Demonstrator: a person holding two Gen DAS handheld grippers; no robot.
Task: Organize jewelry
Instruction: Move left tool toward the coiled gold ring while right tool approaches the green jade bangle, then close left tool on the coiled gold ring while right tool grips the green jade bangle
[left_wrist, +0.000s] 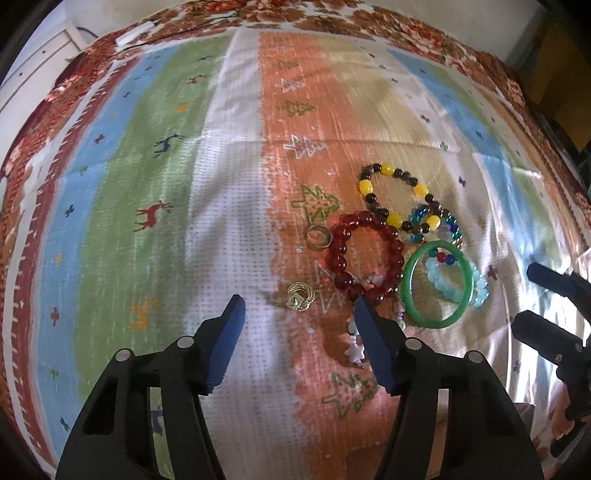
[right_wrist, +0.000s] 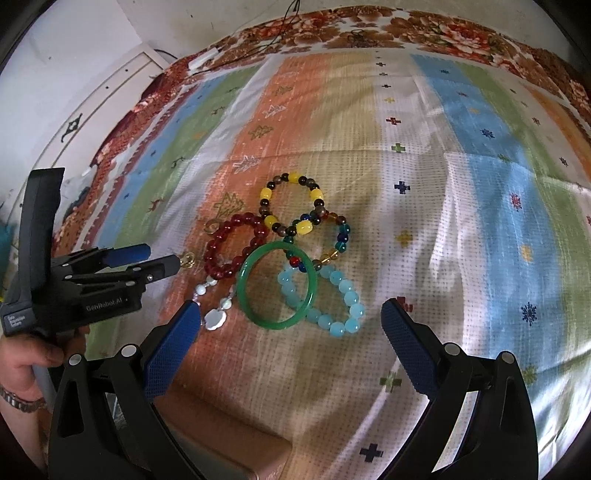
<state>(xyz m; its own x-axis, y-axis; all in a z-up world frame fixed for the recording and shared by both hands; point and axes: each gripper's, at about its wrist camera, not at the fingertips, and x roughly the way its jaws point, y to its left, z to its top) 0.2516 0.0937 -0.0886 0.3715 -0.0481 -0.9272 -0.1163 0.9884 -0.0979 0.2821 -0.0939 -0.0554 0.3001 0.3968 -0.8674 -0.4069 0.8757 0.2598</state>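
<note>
Hovering over the bed's patterned cover (left_wrist: 229, 177), the left gripper (left_wrist: 299, 314) has its fingers released around the small gold ring (left_wrist: 301, 298), beside the red bead bracelet (left_wrist: 364, 254); it should descend straight before pinching. The right gripper (right_wrist: 291, 325), also released, waits above the green bangle (right_wrist: 277, 286)

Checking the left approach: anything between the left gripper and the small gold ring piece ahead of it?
Nothing visible. The gold ring piece lies alone on the cloth, just ahead of the open left gripper; the red bead bracelet sits beside it, right.
</note>
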